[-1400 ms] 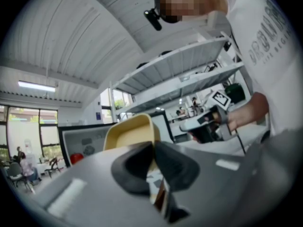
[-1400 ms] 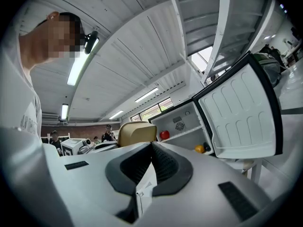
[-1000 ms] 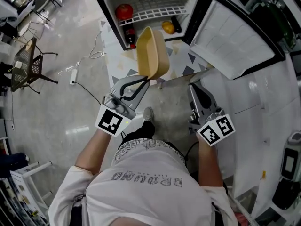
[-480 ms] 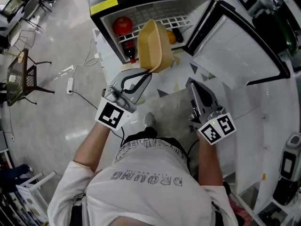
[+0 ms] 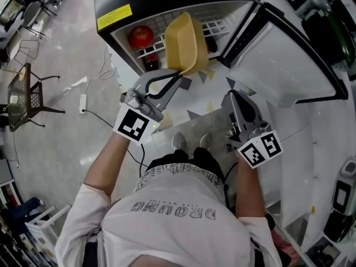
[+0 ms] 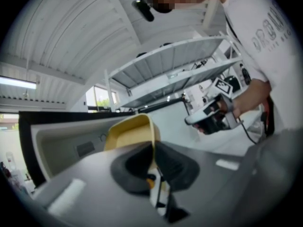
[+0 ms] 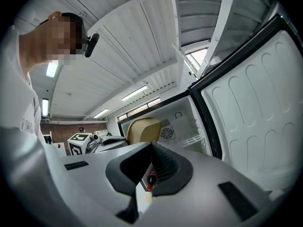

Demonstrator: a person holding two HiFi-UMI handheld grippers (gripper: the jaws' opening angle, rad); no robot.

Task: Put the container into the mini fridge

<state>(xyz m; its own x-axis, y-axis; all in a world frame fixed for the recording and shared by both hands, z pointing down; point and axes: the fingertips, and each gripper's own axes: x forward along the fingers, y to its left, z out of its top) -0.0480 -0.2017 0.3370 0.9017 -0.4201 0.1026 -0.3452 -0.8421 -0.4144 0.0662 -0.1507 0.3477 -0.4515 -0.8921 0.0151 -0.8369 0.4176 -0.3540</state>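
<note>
The yellow plastic container [image 5: 186, 42] hangs tilted in front of the open mini fridge [image 5: 161, 15], covering part of its wire shelf. My left gripper [image 5: 178, 77] is shut on the container's rim; in the left gripper view the container [image 6: 129, 132] stands up out of the left gripper [image 6: 152, 150], pinched by its edge. The right gripper [image 5: 237, 98] is lower right of the container, jaws together with nothing between them. In the right gripper view the right gripper [image 7: 150, 161] points at the fridge interior [image 7: 187, 124], with the container [image 7: 143, 129] to the left.
A red apple [image 5: 141, 36] lies on the fridge shelf, a dark bottle [image 5: 150, 62] below it. The fridge door [image 5: 283, 57] stands open to the right. A white counter [image 5: 328, 149] runs along the right. A power strip [image 5: 83, 100] and a chair [image 5: 25, 93] are on the floor, left.
The left gripper has carried the container up and forward, closer to the fridge opening. The person has stepped nearer the fridge. The right gripper has moved with the body, still shut.
</note>
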